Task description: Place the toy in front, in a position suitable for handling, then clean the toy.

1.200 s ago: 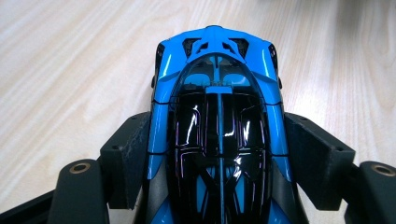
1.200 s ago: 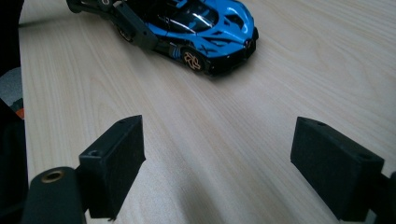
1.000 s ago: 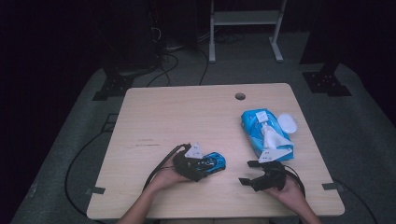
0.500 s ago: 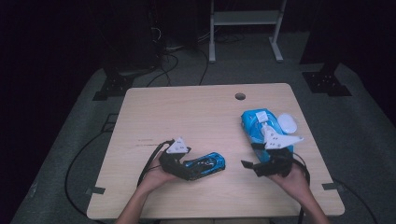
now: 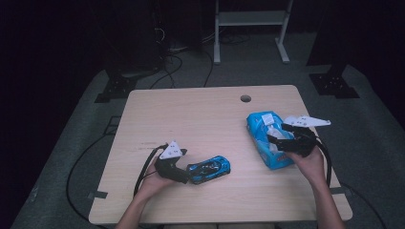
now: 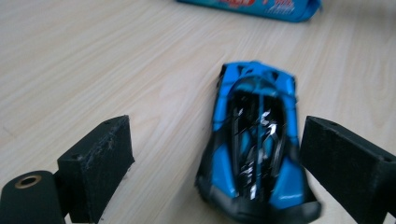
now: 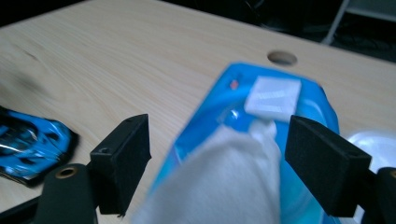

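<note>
A blue and black toy car (image 5: 208, 169) (image 6: 254, 144) lies flat on the wooden table (image 5: 191, 119), near the front. My left gripper (image 5: 188, 174) (image 6: 222, 137) is open. Its jaws have just been opening, and the car's rear lies between them with a clear gap on the left side. A blue wipes pack (image 5: 258, 125) (image 7: 224, 102) lies at the right, with a white tissue (image 7: 224, 177) sticking out of it. My right gripper (image 5: 278, 134) (image 7: 224, 135) hovers open over the pack, one jaw on each side of the tissue without pressing it.
A round hole (image 5: 245, 98) (image 7: 282, 58) is cut in the table's far side. Something white and rounded (image 7: 369, 144) lies beside the pack. Behind the table, on the dark floor, are a white metal stand (image 5: 248, 19), cables and black stand feet (image 5: 334, 83).
The left gripper let go of the car and drew back to the left, leaving it on the table. The right gripper rose from the front edge and moved over the wipes pack.
</note>
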A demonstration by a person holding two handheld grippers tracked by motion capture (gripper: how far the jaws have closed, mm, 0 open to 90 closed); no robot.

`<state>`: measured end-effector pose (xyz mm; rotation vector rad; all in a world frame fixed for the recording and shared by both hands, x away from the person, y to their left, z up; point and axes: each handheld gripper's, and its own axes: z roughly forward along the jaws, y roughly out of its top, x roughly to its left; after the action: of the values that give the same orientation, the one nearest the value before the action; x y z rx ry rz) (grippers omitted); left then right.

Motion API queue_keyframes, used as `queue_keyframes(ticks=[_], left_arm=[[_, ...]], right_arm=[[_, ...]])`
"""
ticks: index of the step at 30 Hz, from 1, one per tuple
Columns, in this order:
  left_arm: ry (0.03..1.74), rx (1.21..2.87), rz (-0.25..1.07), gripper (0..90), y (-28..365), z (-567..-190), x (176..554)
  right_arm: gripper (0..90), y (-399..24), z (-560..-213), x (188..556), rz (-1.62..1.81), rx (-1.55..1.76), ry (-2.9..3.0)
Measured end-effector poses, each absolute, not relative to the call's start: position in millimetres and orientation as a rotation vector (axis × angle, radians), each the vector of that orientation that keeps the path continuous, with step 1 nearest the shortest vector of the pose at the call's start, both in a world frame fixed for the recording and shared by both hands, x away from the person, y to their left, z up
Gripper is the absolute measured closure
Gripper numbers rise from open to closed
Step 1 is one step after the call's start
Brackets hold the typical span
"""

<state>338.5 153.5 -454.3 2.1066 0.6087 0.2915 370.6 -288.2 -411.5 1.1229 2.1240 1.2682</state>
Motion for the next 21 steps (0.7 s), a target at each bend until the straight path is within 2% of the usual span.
queue_keyframes(ticks=[4,13,17,21], left_arm=[[0.605,2.122,0.284,9.0,151.3,-459.4,340.4],[0.572,2.136,0.318,8.0,148.3,-456.7,332.4],[0.571,2.117,0.329,8.0,150.2,-453.7,333.0],[0.578,2.120,0.320,8.0,151.6,-455.3,333.0]], right_arm=[[21.3,-297.7,-427.1,373.7,1.249,1.199,2.125],[22.9,-295.2,-426.9,372.9,1.254,1.192,2.124],[26.3,-291.6,-427.0,373.8,1.283,1.179,2.128],[35.1,-288.3,-430.7,377.7,1.223,1.175,2.165]])
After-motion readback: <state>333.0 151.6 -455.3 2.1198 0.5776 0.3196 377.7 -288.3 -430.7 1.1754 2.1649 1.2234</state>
